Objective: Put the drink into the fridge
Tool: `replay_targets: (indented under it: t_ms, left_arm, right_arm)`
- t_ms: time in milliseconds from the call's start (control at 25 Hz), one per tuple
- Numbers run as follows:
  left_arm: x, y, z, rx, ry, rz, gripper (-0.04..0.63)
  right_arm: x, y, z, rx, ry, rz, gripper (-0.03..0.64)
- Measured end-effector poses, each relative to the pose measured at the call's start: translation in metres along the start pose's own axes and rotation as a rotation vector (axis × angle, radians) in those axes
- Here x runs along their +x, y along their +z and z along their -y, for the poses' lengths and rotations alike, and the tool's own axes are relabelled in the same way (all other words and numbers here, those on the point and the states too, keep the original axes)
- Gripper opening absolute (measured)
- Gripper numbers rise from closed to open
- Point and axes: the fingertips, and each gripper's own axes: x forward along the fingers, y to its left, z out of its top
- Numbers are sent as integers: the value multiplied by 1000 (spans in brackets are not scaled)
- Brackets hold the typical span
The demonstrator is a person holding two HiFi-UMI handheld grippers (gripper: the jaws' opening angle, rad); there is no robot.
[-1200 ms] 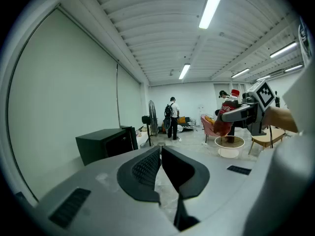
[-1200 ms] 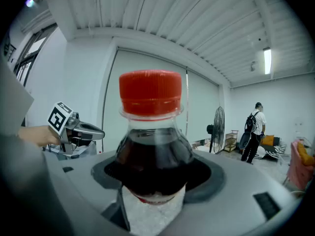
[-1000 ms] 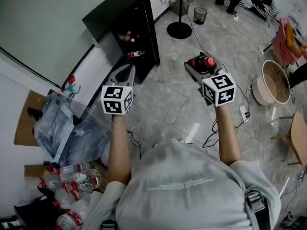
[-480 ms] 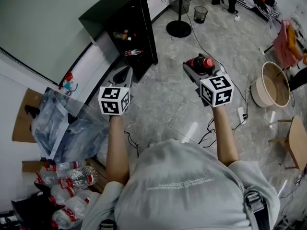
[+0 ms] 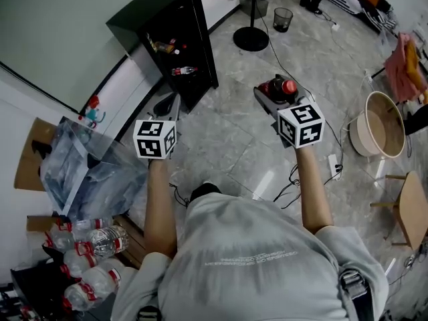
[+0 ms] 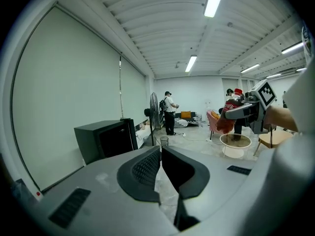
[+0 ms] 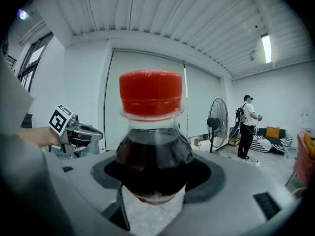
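Head view: the black fridge [image 5: 175,42] stands against the wall with its inside showing and bottles on its shelves, well ahead of both grippers. The left gripper [image 5: 168,105] has its jaws pressed together with nothing between them. The right gripper [image 5: 273,93] is clamped on a red-capped cola bottle [image 5: 283,87], held above the floor.

Fan base [image 5: 251,40] stood near a mesh bin [image 5: 283,19]. Round tub [image 5: 379,122] at right, near wooden stool [image 5: 411,209]. Water bottles [image 5: 93,246] heaped lower left, beside clear plastic bag [image 5: 87,179].
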Motion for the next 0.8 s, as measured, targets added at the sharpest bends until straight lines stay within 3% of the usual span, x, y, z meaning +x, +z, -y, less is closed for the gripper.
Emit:
replay_targets:
  t_ms: [360, 480, 640, 800]
  left_arm:
    - [47, 3, -13, -15, -18, -2, 20]
    - [74, 0, -23, 11, -24, -18, 20]
    - [119, -6, -54, 65, -1, -54, 20]
    - [164, -3, -99, 21, 11, -60, 20]
  right_arm:
    - [24, -12, 29, 7, -19, -30, 308]
    - [43, -13, 45, 11, -36, -41, 308]
    - [73, -8, 64, -12, -32, -59, 308]
    - [120, -2, 88, -15, -36, -85, 308]
